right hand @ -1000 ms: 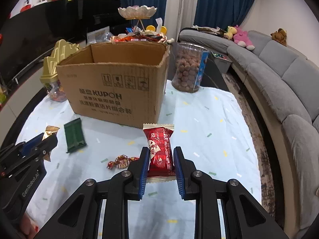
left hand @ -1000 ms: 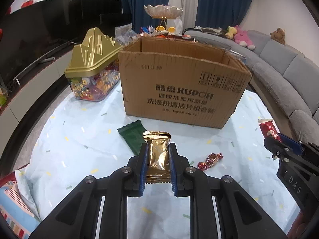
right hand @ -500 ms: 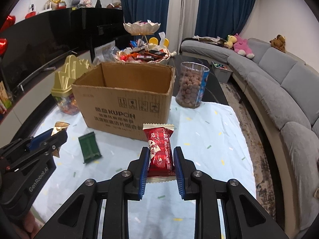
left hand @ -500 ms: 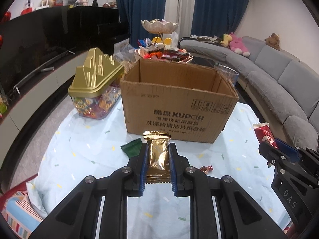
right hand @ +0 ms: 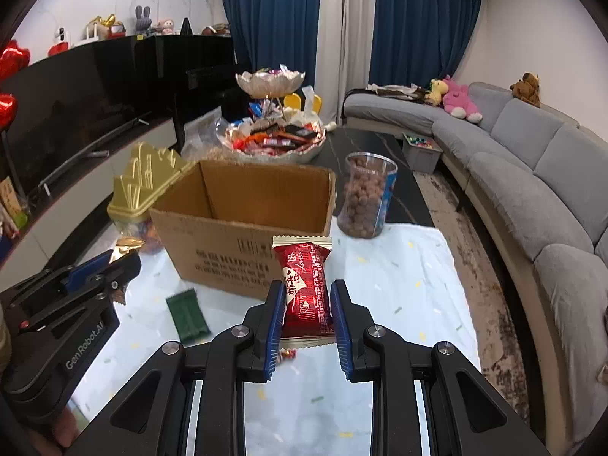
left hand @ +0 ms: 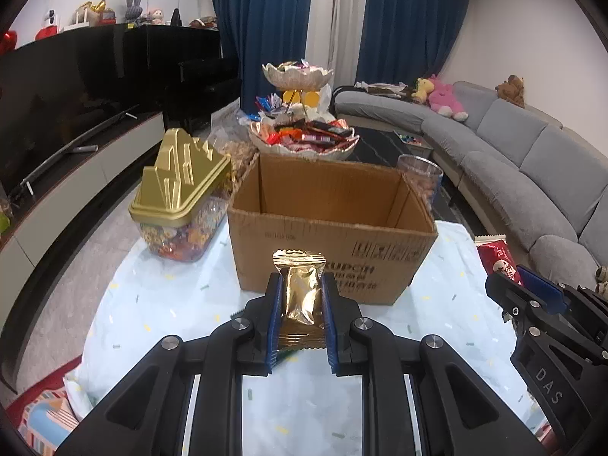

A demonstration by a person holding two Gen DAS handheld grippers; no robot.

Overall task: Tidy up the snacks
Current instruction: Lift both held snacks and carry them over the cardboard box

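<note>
Sitting on counter point(right hand: 399, 266), cardboard box point(left hand: 334, 235) looks empty inside; clear jar point(right hand: 366, 197) holds brown balls. Left gripper point(left hand: 302, 296) clenches gold packet point(left hand: 300, 288), right gripper point(right hand: 307, 304) red packet point(right hand: 306, 285); both higher than before.

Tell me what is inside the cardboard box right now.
The cardboard box is open on top, and only its bare brown inner walls show. No snack is visible inside, but the front wall hides the floor in both views, so anything lying at the bottom cannot be seen.
</note>
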